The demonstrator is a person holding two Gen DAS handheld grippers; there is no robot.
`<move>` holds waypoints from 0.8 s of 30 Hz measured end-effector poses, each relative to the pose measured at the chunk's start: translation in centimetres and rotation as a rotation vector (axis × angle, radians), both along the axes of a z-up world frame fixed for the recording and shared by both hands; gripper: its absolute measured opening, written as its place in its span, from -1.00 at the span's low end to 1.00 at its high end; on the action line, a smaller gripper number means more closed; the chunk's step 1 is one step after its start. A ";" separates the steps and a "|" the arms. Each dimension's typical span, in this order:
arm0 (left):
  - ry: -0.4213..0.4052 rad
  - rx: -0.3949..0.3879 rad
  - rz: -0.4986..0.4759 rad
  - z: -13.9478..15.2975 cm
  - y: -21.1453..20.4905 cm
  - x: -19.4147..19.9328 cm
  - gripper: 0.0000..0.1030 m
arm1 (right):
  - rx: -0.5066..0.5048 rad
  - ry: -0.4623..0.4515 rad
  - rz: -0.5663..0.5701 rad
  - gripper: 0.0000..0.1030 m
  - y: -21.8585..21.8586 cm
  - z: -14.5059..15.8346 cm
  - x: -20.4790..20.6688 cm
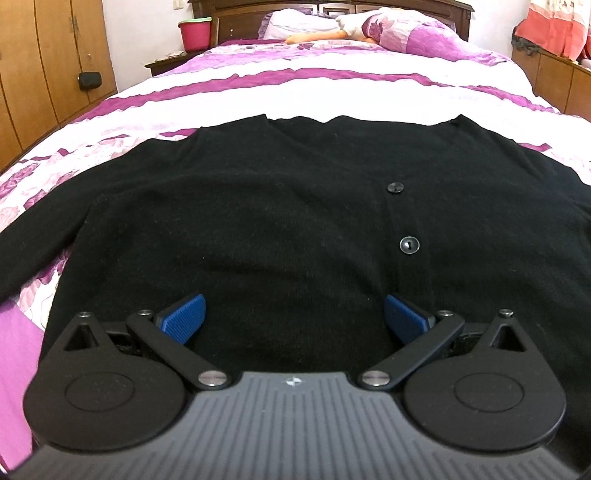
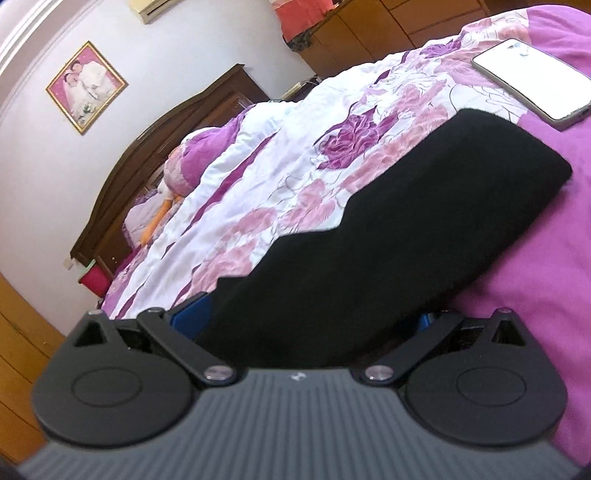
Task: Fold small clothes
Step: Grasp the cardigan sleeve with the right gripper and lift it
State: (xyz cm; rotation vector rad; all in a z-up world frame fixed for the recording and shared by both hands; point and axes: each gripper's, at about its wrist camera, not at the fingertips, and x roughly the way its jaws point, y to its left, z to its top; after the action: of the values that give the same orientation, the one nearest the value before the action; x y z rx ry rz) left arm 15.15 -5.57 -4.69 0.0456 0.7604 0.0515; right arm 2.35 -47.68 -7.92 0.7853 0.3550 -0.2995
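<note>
A phone (image 2: pixel 532 79) lies on the floral bedspread (image 1: pixel 332 92), pillows (image 1: pixel 399 29) against the wooden headboard (image 1: pixel 236 14).

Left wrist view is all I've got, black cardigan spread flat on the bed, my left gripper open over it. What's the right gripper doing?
Observer: The right gripper has black cardigan fabric between its fingers; whether it is clamped, I cannot tell.
Operator: Which part of the cardigan?
Observer: It looks like a sleeve, running away from the gripper to a squared cuff end on the bedspread.
Operator: Anything near that end?
Observer: Yes, a phone lies on the bedspread just beyond the cuff, apart from it.
</note>
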 end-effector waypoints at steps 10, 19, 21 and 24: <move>-0.007 -0.020 -0.025 1.0 0.8 -0.5 1.00 | 0.059 -0.030 -0.177 -0.66 -3.1 -0.2 -0.4; -0.039 -0.030 -0.053 2.9 1.2 -1.8 1.00 | -0.091 -0.108 -0.050 -0.72 -0.8 4.3 -0.5; -0.050 -0.026 -0.054 3.5 1.4 -2.1 1.00 | -0.104 -0.140 -0.022 -0.72 0.0 5.7 -0.5; -0.067 -0.022 -0.054 4.2 1.7 -2.7 1.00 | -0.139 -0.184 0.042 -0.73 1.7 8.2 0.2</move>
State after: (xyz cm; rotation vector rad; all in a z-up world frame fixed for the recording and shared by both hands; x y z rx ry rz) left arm 12.48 -3.90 -0.45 0.0430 0.6929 -0.0065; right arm 2.58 -45.95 0.30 0.6622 0.1752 -0.2078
